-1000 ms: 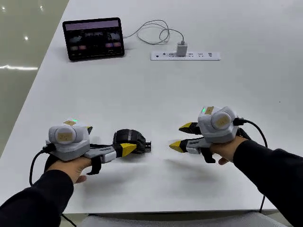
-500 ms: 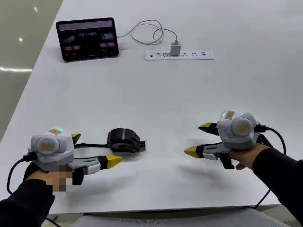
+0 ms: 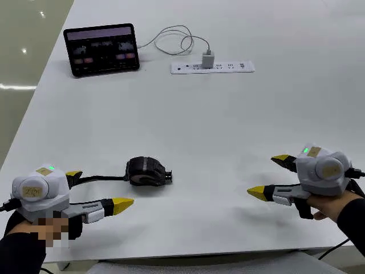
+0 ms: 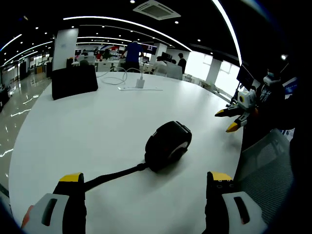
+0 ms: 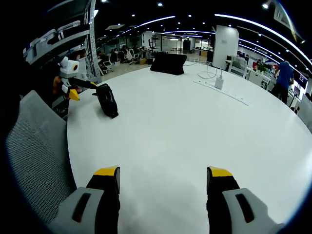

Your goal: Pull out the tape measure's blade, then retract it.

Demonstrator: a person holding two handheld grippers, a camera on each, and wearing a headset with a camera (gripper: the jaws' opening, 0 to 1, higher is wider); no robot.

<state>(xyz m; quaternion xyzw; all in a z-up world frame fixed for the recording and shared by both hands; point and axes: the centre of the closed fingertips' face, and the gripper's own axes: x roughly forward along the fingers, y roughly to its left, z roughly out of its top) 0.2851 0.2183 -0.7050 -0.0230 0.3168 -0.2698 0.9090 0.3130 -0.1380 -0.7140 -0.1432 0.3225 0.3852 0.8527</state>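
A black tape measure [image 3: 146,171] lies on the white table [image 3: 217,125], its blade drawn in and its black wrist strap [image 3: 100,178] trailing left. My left gripper [image 3: 98,188] is open at the near left, a short way back from the case, the strap running between its jaws. In the left gripper view the tape measure [image 4: 167,144] sits ahead of the open left gripper [image 4: 145,178]. My right gripper [image 3: 269,176] is open at the near right, well clear of the case. The right gripper view shows the tape measure [image 5: 107,99] far off beyond the open right gripper [image 5: 162,172].
A dark tablet [image 3: 102,49] stands at the far left of the table. A white power strip [image 3: 212,67] with a plugged charger and looped cable lies at the far middle. The table's near edge runs just below both grippers.
My left gripper has let go of the tape measure and drawn back to the left. My right gripper has moved away to the right. The tape measure now lies free on the table.
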